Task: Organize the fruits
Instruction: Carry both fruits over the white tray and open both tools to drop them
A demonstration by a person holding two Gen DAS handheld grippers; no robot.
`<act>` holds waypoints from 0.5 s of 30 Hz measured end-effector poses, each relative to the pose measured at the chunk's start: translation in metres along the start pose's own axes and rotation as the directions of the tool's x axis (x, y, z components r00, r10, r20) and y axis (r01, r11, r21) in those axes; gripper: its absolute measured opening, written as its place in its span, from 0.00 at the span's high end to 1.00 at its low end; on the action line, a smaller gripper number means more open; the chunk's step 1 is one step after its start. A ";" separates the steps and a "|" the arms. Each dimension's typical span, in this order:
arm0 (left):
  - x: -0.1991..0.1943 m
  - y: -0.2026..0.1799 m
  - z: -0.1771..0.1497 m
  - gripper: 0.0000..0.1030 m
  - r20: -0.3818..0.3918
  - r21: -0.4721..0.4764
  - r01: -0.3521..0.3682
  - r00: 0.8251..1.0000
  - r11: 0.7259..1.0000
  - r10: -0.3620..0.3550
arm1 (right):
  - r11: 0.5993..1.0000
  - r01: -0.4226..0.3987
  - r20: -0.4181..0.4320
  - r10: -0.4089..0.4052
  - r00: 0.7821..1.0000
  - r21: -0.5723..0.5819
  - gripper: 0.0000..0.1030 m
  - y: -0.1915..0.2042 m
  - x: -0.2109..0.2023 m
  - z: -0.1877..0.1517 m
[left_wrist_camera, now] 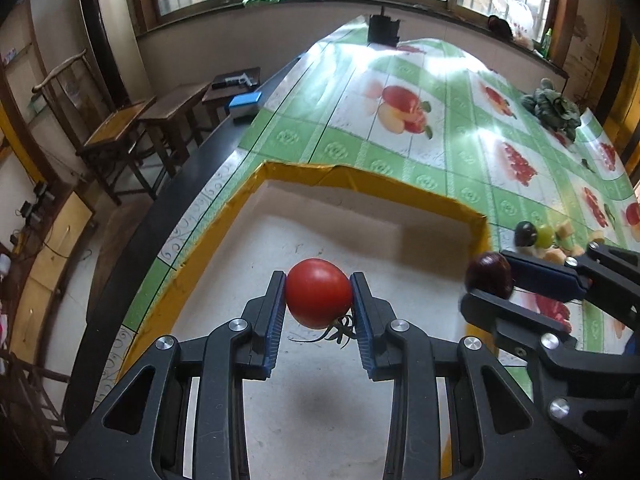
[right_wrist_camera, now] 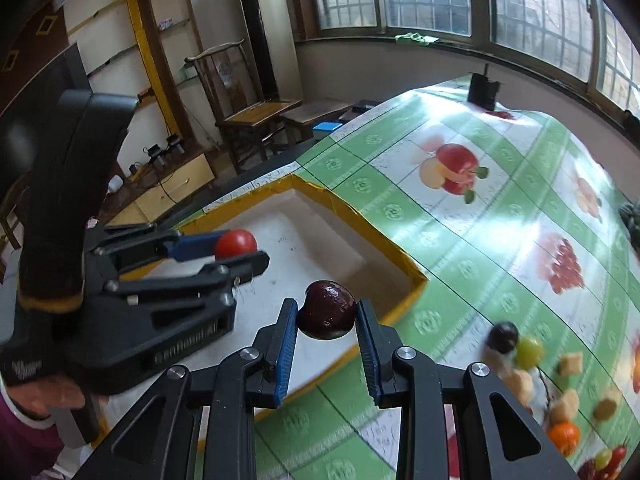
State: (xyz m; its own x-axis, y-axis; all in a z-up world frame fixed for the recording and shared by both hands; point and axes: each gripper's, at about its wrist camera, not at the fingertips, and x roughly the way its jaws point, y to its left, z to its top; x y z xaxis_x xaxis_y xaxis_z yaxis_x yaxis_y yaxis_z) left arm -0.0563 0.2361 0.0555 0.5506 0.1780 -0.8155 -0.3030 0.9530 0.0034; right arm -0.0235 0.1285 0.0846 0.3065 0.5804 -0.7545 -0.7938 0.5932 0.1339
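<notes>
My left gripper (left_wrist_camera: pixel 319 294) is shut on a red tomato (left_wrist_camera: pixel 319 292) with a green stem, hanging over the white floor of a shallow yellow-rimmed box (left_wrist_camera: pixel 360 178). My right gripper (right_wrist_camera: pixel 327 312) is shut on a dark purple plum (right_wrist_camera: pixel 328 310), held above the box's near right rim (right_wrist_camera: pixel 404 264). In the left wrist view the right gripper (left_wrist_camera: pixel 490 280) with the plum (left_wrist_camera: pixel 489 274) shows at the box's right edge. In the right wrist view the left gripper (right_wrist_camera: pixel 240 250) carries the tomato (right_wrist_camera: pixel 236 242) over the box.
Loose fruit lies on the green fruit-print tablecloth right of the box: a dark grape (right_wrist_camera: pixel 502 336), a green grape (right_wrist_camera: pixel 528 352), tan cubes (right_wrist_camera: pixel 570 362) and an orange piece (right_wrist_camera: pixel 564 436). Leafy greens (left_wrist_camera: pixel 554 108) sit far right. Wooden chairs (left_wrist_camera: pixel 120 136) stand left of the table.
</notes>
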 end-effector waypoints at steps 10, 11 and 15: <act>0.026 0.010 0.002 0.70 -0.056 -0.030 -0.045 0.998 0.999 0.043 | 0.999 0.004 -0.074 -0.006 0.997 -0.033 0.72 0.003 0.043 0.008; 0.028 0.012 0.002 0.70 -0.064 -0.037 -0.048 0.997 0.998 0.045 | 0.999 0.002 -0.082 -0.005 0.997 -0.040 0.72 0.004 0.047 0.007; 0.034 0.018 0.000 0.70 -0.086 -0.057 -0.058 0.995 0.997 0.053 | 0.998 0.009 -0.099 -0.016 0.995 -0.064 0.72 0.007 0.058 0.007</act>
State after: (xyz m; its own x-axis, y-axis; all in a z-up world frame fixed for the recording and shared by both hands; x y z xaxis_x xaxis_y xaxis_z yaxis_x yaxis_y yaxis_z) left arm -0.0429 0.2595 0.0280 0.4652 0.2066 -0.8608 -0.3781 0.9256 0.0178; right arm -0.0072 0.1703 0.0466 0.2652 0.5131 -0.8164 -0.8228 0.5618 0.0857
